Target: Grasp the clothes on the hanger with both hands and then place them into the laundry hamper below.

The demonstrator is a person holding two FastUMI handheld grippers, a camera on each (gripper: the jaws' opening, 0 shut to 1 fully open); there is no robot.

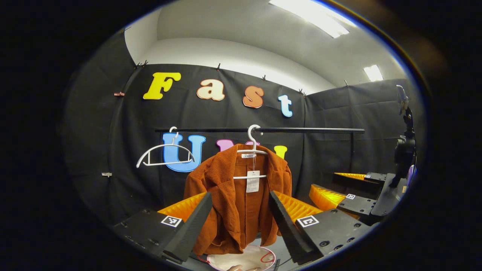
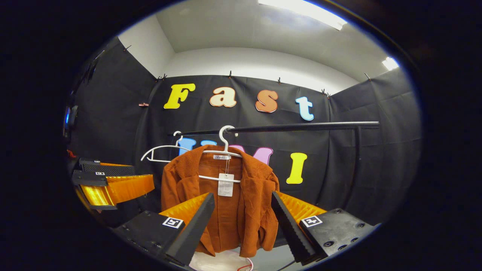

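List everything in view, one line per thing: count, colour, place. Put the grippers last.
Jacket: one, rust orange, on a hanger, front open, white tag at the collar.
Hangers: two, white, both on the rail; one holds the jacket, the other hangs bare to its left.
Rail: one, black, horizontal, in front of the black cloth wall.
Hamper: one, white with a red loop, below the jacket, only its top seen.
Ceiling lights: two, white, overhead.
Camera stand: one, black, at the right edge of the left gripper view.
Left gripper: black and orange, open, short of the jacket.
Right gripper: black and orange, open, short of the jacket.
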